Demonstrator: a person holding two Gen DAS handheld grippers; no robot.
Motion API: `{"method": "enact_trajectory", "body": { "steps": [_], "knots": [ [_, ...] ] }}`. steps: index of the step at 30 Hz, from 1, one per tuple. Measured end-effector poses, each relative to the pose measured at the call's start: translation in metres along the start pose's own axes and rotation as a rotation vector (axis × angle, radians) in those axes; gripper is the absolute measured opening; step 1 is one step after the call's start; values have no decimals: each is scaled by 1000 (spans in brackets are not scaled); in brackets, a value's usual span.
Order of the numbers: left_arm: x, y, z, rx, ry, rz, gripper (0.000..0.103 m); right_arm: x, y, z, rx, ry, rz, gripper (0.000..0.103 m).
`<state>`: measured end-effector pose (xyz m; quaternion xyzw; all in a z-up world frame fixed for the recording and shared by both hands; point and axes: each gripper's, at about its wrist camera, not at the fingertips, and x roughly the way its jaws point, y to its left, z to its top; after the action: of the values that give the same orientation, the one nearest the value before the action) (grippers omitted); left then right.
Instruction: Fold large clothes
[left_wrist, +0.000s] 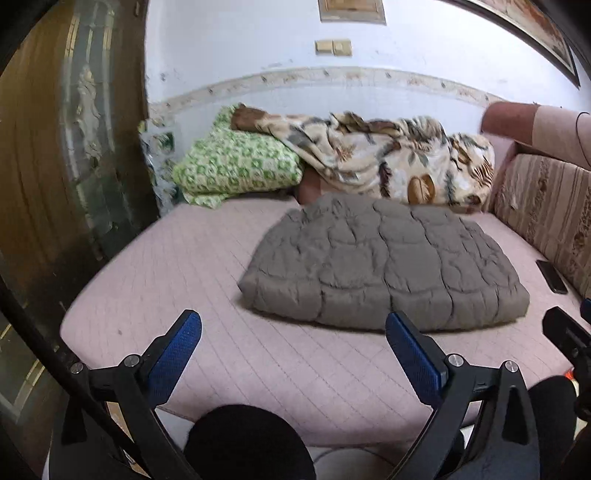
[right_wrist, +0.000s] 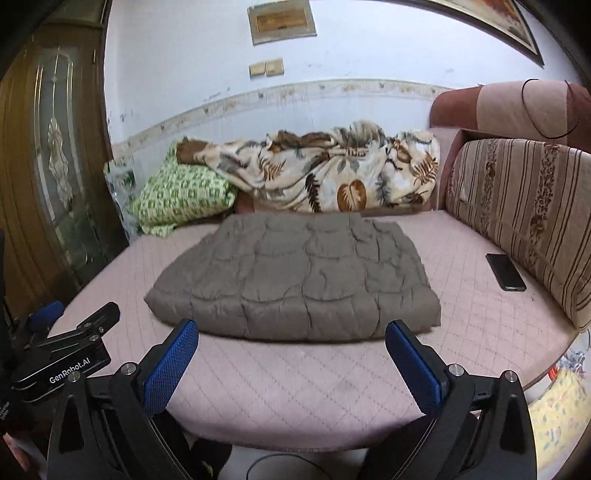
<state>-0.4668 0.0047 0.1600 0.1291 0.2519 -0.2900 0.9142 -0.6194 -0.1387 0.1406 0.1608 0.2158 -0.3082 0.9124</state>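
A grey-brown quilted garment (left_wrist: 384, 266) lies folded into a thick rectangle on the pink quilted bed (left_wrist: 166, 266); it also shows in the right wrist view (right_wrist: 295, 280). My left gripper (left_wrist: 293, 328) is open and empty, held above the bed's near edge, just in front of the garment's front-left part. My right gripper (right_wrist: 291, 338) is open and empty, close to the garment's front edge without touching it. The left gripper's body (right_wrist: 66, 354) shows at the left of the right wrist view.
A leaf-patterned blanket (right_wrist: 325, 173) and a green patterned pillow (right_wrist: 181, 195) lie at the back by the wall. A striped cushion (right_wrist: 524, 218) lines the right side, with a black phone (right_wrist: 505, 272) beside it. A wooden door (right_wrist: 48, 177) stands left.
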Motion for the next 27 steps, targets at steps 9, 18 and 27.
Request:
{"method": "enact_trajectory", "body": {
  "steps": [9, 18, 27],
  "knots": [
    [19, -3, -10, 22, 77, 15, 100, 0, 8, -2, -43, -11, -1, 103],
    [22, -6, -13, 49, 87, 22, 100, 5, 14, -6, -66, 13, 14, 103],
    [24, -8, -15, 70, 106, 16, 100, 7, 13, -7, -64, 24, 14, 103]
  ]
}}
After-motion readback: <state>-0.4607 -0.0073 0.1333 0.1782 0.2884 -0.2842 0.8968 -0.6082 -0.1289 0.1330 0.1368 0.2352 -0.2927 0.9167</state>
